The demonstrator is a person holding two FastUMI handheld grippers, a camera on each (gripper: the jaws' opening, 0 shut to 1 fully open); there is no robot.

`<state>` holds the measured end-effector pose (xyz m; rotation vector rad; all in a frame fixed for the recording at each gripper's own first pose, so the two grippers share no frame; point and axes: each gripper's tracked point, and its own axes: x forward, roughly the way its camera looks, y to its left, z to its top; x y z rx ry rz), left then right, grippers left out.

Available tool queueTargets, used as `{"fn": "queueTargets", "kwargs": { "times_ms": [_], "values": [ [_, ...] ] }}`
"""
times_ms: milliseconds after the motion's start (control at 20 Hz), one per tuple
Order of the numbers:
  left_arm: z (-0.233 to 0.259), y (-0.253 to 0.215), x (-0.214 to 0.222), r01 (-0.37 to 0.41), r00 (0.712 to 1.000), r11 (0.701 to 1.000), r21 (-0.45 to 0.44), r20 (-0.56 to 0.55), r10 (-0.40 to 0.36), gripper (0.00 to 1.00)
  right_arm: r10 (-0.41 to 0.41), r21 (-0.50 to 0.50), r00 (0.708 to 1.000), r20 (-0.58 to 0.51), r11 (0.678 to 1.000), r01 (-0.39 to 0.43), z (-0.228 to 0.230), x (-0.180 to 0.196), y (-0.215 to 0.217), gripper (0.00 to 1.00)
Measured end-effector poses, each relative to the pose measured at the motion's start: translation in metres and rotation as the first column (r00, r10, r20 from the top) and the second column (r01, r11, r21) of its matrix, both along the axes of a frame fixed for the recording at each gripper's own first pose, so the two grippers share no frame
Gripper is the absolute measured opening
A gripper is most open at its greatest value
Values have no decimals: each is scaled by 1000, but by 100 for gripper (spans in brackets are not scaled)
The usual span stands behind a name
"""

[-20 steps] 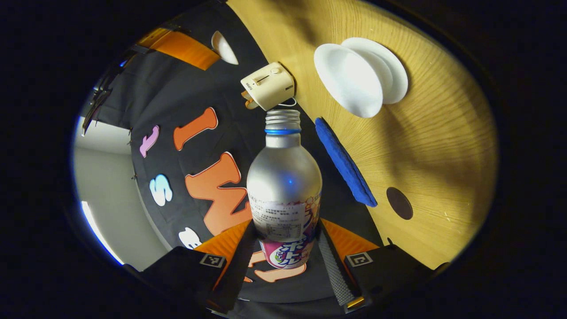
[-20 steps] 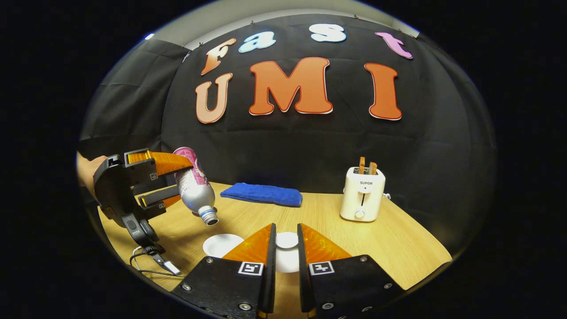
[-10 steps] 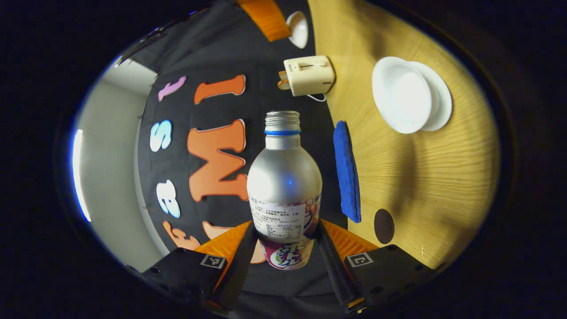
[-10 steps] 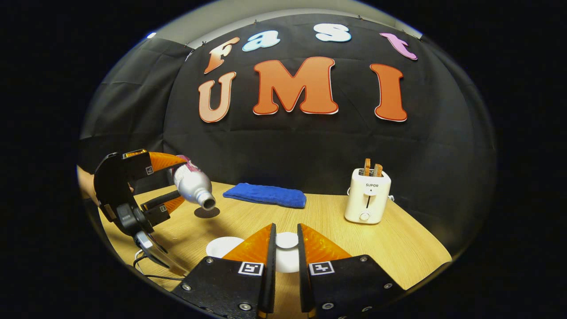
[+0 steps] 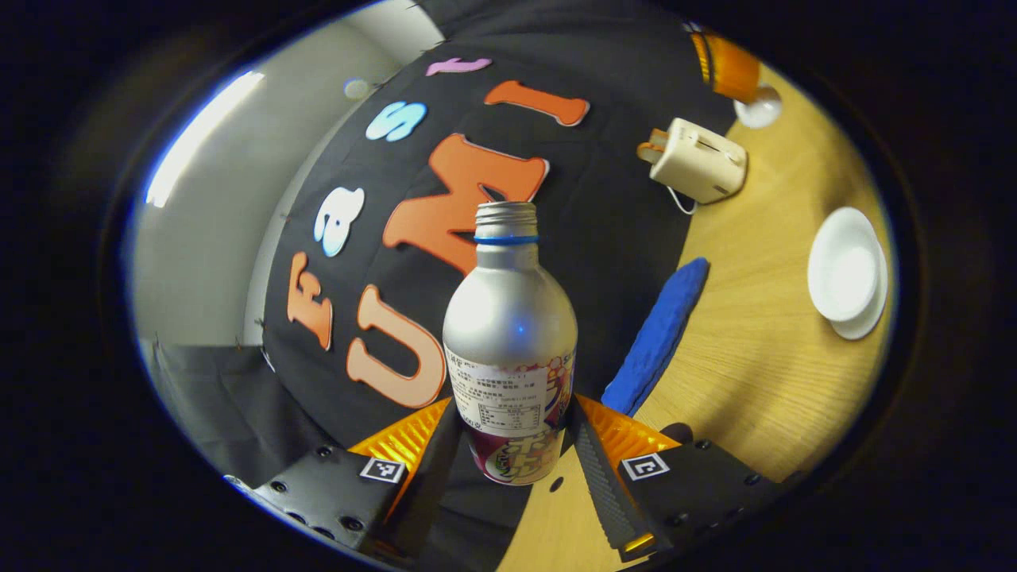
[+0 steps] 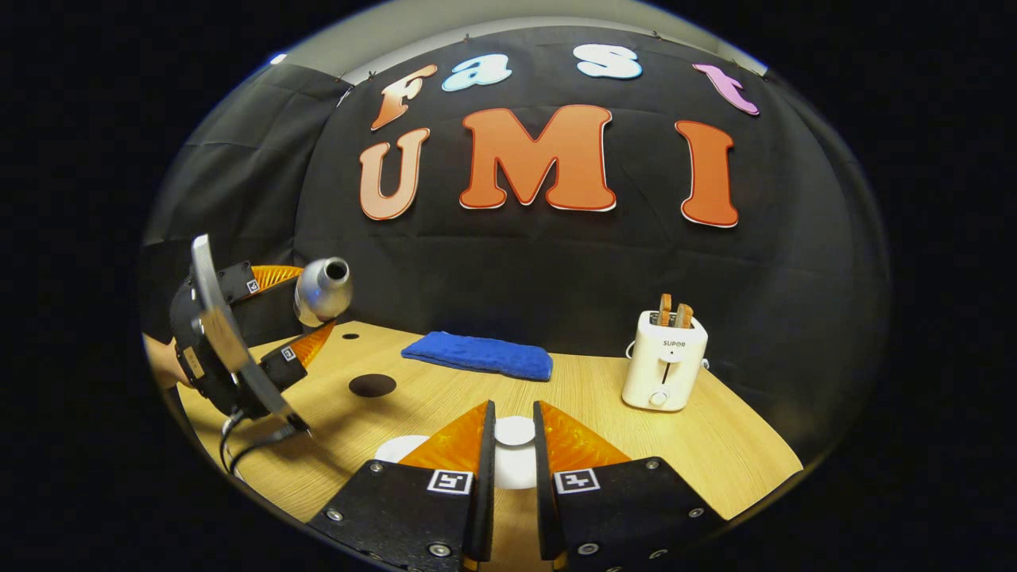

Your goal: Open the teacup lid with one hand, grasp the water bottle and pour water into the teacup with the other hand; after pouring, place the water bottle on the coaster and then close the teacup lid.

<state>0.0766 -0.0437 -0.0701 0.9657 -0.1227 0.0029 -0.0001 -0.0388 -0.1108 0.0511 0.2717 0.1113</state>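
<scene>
My left gripper (image 5: 508, 407) is shut on the lower body of a silver, uncapped water bottle (image 5: 508, 326). In the right gripper view that gripper (image 6: 298, 314) hangs at the far left above the table, and the bottle (image 6: 322, 290) points its open mouth toward the camera. A dark round coaster (image 6: 372, 385) lies on the wood just right of it. My right gripper (image 6: 512, 409) is shut on the white teacup lid (image 6: 514, 431), held above the table. The white teacup (image 5: 844, 272) stands open on its saucer; the right gripper's fingers partly hide the teacup (image 6: 397, 446).
A blue folded cloth (image 6: 477, 355) lies along the table's back edge near the wall. A white toaster (image 6: 666, 368) with two slices stands at the back right. A cable trails from the left gripper over the table's left edge. Bare wood stretches right of the cup.
The left gripper has swung the bottle up from a mouth-down tilt and drawn it left, away from the cup. The coaster has come into view. The right gripper has held still with the lid.
</scene>
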Motion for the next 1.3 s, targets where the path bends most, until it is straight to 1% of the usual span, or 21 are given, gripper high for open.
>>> {"fn": "queueTargets", "kwargs": {
  "times_ms": [50,100,200,250,300,350,400,550,650,750,800,850,1000,1150,1200,1250,1300],
  "values": [
    [-2,5,5,2,1000,997,-82,-25,-4,83,2,-5,1000,-1,1000,-2,1,1,3,23],
    [-8,9,7,-2,998,985,-171,-60,-9,83,6,-9,1000,2,1000,-6,1,2,6,23],
    [-4,8,18,-18,996,951,-310,-92,-12,83,16,-16,1000,0,1000,-16,-1,3,12,23],
    [-3,9,22,-21,995,932,-362,-94,-14,84,16,-16,1000,-7,1000,-16,-2,5,13,23],
    [-5,11,17,-19,996,912,-410,-87,-18,79,17,-17,1000,-13,1000,-17,-3,6,15,23],
    [-4,12,20,-21,997,891,-454,-79,-17,88,16,-18,1000,-14,1000,-16,-2,6,16,23],
    [-6,15,23,-24,997,862,-505,-72,-14,83,18,-19,1000,-14,1000,-18,-1,7,17,23],
    [-14,17,30,-59,996,746,-663,-93,-4,83,17,-7,1000,-20,1000,-18,-3,10,21,23],
    [-16,15,35,-88,993,672,-735,-121,-2,84,19,-5,999,-31,1000,-19,-6,11,25,23],
    [-16,12,37,-107,989,615,-781,-149,-18,84,18,-5,999,-36,1000,-18,-8,12,26,23],
    [-18,13,38,-107,986,596,-796,-160,-36,84,17,-2,999,-39,1000,-17,-8,12,27,23],
    [-22,15,39,-109,985,586,-803,-166,-45,83,21,2,999,-41,1000,-21,-9,12,28,23],
    [-45,12,46,-135,975,574,-808,-212,-69,84,30,5,999,-43,1000,-30,-10,13,33,23],
    [-65,7,59,-173,965,565,-807,-254,-68,83,35,6,998,-46,999,-35,-13,13,35,23],
    [-72,3,60,-182,961,561,-808,-267,-73,87,37,6,998,-48,999,-37,-15,13,36,23],
    [-77,2,62,-187,958,557,-809,-276,-79,80,33,7,998,-52,999,-33,-17,13,36,23],
    [-82,2,62,-195,956,549,-813,-284,-80,83,27,9,998,-57,1000,-26,-18,14,34,23]
  ]
}}
